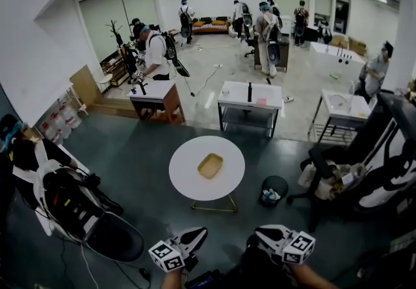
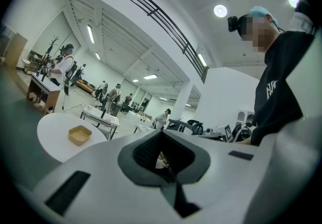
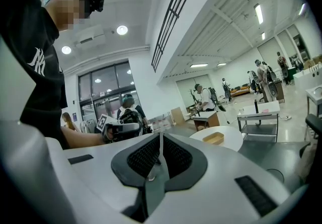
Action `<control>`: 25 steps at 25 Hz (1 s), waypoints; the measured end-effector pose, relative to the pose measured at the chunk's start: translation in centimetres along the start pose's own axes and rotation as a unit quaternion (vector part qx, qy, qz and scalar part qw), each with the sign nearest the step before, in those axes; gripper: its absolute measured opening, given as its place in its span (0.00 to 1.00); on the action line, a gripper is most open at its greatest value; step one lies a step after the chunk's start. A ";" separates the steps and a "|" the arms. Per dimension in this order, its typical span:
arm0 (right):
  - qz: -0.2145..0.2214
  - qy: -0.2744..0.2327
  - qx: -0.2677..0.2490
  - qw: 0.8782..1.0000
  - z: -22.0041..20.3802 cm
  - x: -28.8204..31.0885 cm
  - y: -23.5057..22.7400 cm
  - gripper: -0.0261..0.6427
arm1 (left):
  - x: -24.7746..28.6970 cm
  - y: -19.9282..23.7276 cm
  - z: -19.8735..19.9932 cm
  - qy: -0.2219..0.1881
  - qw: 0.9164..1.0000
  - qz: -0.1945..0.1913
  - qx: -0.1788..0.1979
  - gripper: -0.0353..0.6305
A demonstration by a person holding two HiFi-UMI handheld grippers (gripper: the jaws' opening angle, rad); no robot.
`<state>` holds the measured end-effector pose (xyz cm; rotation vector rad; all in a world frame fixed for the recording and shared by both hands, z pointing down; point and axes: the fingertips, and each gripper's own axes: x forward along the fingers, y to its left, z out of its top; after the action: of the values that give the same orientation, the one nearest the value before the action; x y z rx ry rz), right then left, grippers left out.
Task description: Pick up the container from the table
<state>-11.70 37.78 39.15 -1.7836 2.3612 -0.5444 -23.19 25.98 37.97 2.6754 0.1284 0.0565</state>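
Shallow tan rectangular container [image 1: 210,165] lies near the middle of the round white table [image 1: 185,180], with nothing touching it.

Both tongs are held on the near side, well apart from the table.
- Left gripper [image 1: 200,234]: jaws closed together, nothing between them.
- Right gripper [image 1: 261,232]: jaws closed, likewise empty.

They sit side by side with their tips angled toward each other.

Round black waste bin [image 1: 273,190] stands on the floor just right of the table.

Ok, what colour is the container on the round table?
Tan, yellowish beige: the container on the white round table. Clearest in the head view.
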 end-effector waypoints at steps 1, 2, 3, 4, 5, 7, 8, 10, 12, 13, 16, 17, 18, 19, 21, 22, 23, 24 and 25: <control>0.005 0.000 0.001 1.000 0.2 0.7 -0.8 0.11 | 0.5 0.8 0.2 0.001 1.000 0.004 -0.001 0.06; 0.009 0.001 0.003 1.000 0.5 1.3 -1.7 0.11 | 1.1 1.5 0.4 0.003 1.000 0.008 -0.002 0.06; 0.013 0.001 0.005 1.000 0.8 1.9 -2.6 0.11 | 1.7 2.1 0.6 0.005 1.000 0.011 -0.003 0.06; 0.017 0.001 0.006 1.000 1.1 2.5 -3.6 0.11 | 2.4 2.7 0.9 0.008 1.000 0.014 -0.003 0.06; 0.022 -0.001 0.008 1.000 1.5 3.0 -4.5 0.11 | 3.1 3.4 1.2 0.010 1.000 0.018 -0.003 0.06; 0.032 -0.004 0.007 0.999 2.6 4.3 -6.4 0.11 | 4.4 4.8 2.2 0.017 1.000 0.026 0.002 0.06; 0.038 -0.006 0.007 0.999 3.0 4.8 -7.3 0.11 | 5.1 5.6 2.7 0.019 0.999 0.031 0.004 0.06; 0.048 -0.005 0.009 0.999 3.8 5.7 -9.5 0.11 | 6.8 6.8 3.6 0.017 0.999 0.037 0.003 0.06; 0.058 -0.002 0.011 0.998 4.5 6.4 -11.7 0.11 | 8.5 7.9 4.4 0.011 0.999 0.040 -0.007 0.06; 0.061 0.000 0.011 0.998 5.0 6.7 -12.7 0.11 | 9.3 8.5 4.9 0.007 0.999 0.041 -0.016 0.06; 0.070 0.004 0.012 0.997 6.6 7.6 -15.7 0.11 | 11.5 10.1 6.7 -0.008 0.998 0.051 -0.031 0.06; 0.075 0.003 0.014 0.997 7.1 8.0 -16.6 0.11 | 12.1 10.5 7.3 -0.011 0.998 0.056 -0.031 0.06; 0.080 0.003 0.016 0.997 7.6 8.3 -17.4 0.11 | 12.8 10.9 7.7 -0.012 0.998 0.062 -0.029 0.06; 0.087 0.004 0.016 0.996 8.0 8.5 -18.2 0.11 | 13.4 11.2 8.0 -0.012 0.997 0.068 -0.027 0.06; 0.103 0.007 0.013 0.995 8.3 8.9 -19.6 0.11 | 14.7 11.9 8.2 -0.014 0.997 0.079 -0.024 0.06; 0.111 0.009 0.011 0.994 8.4 9.1 -20.2 0.11 | 15.3 12.2 8.3 -0.017 0.996 0.083 -0.025 0.06; 0.117 0.012 0.008 0.993 8.6 9.4 -20.8 0.11 | 15.9 12.5 8.5 -0.021 0.996 0.086 -0.027 0.06; 0.122 0.014 0.006 0.992 8.8 9.8 -21.5 0.11 | 16.3 12.9 8.7 -0.022 0.995 0.089 -0.029 0.06; 0.125 0.015 0.005 0.992 9.0 10.1 -22.2 0.11 | 16.8 13.2 8.8 -0.021 0.995 0.093 -0.030 0.06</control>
<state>8.22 21.09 39.95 -1.4522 2.5452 -0.5492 -4.90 11.95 36.32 2.6185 -0.1344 0.0613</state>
